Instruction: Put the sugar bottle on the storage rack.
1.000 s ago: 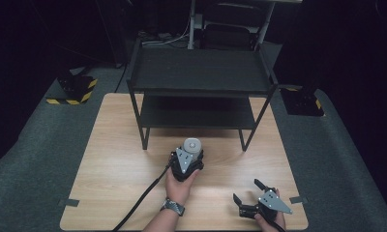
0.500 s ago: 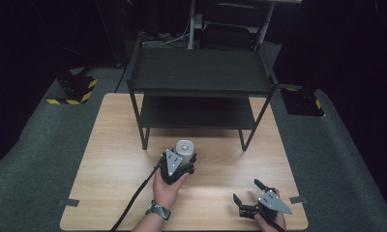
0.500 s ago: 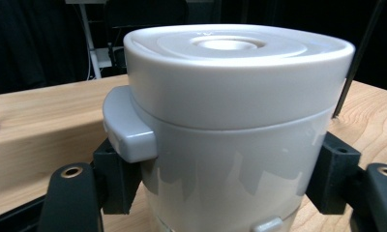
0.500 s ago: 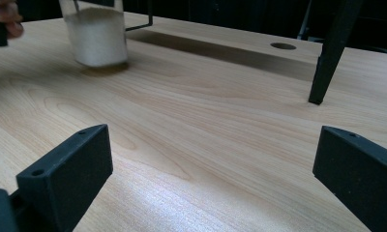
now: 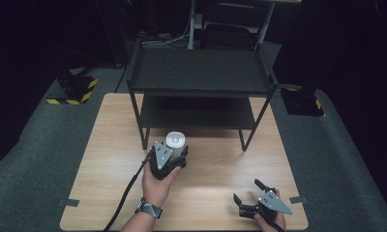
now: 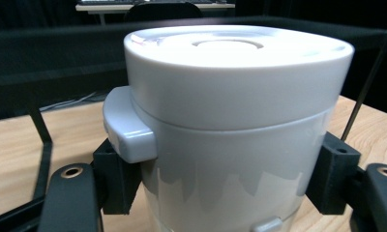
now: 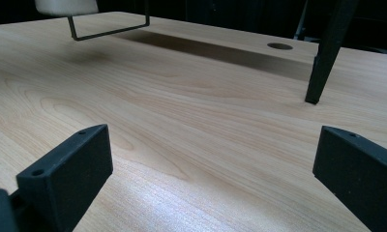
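A white cylindrical container (image 5: 174, 139) with a lid and a small side tab is gripped in my left gripper (image 5: 171, 153), just in front of the black rack's left front leg. In the left gripper view the container (image 6: 230, 111) stands upright and close between the two black pads (image 6: 116, 176), which press its sides. At the front right of the table my right gripper (image 5: 247, 191) is low and open. Its jaws stand wide apart over bare wood in the right gripper view (image 7: 215, 179), where the container's bottom (image 7: 66, 5) shows at the top left above its shadow.
A black two-tier metal rack (image 5: 201, 72) stands on the far half of the wooden table (image 5: 215, 169); one of its legs (image 7: 324, 58) shows ahead of the right gripper. A black cable (image 5: 126, 193) trails from the left gripper toward the table's front edge. Dark carpet surrounds the table.
My left gripper has carried the container leftward and a little toward the rack. The right gripper has stayed where it was, open.
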